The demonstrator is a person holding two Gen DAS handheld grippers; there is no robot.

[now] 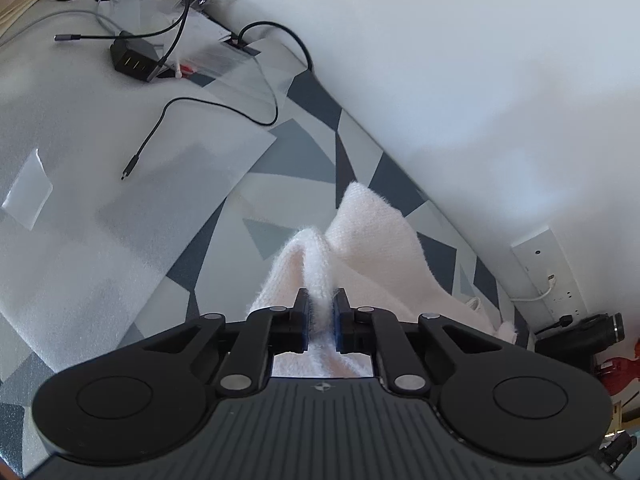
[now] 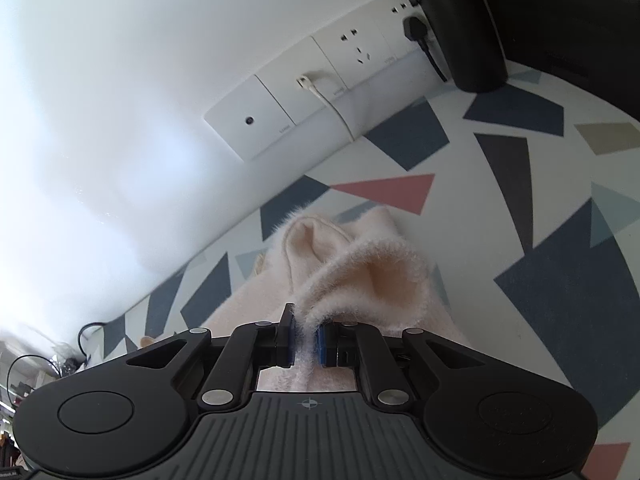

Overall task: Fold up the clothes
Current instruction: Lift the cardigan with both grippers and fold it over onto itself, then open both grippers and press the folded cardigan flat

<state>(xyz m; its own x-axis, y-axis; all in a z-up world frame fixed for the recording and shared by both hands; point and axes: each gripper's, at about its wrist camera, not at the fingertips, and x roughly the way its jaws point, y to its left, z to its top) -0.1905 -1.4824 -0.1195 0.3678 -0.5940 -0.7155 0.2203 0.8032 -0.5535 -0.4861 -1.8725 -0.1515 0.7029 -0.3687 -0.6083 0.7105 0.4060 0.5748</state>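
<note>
With both claws pinched tight on the fluffy pale-pink knitted garment [image 1: 360,248], left claw [image 1: 320,312] and right claw [image 2: 306,334] each bunch an edge just ahead, lifting it off the patterned surface [image 2: 520,160] for folding, I judge.

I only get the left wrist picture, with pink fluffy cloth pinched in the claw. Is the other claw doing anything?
Observer: Yes, the right gripper is shut on the same pink fluffy garment.
Operator: What is near it?
Observer: White wall sockets, one with a black plug in it.
Operator: Any colour on that tablecloth besides grey and blue?
Observer: A pink triangle lies just past the garment.
</note>
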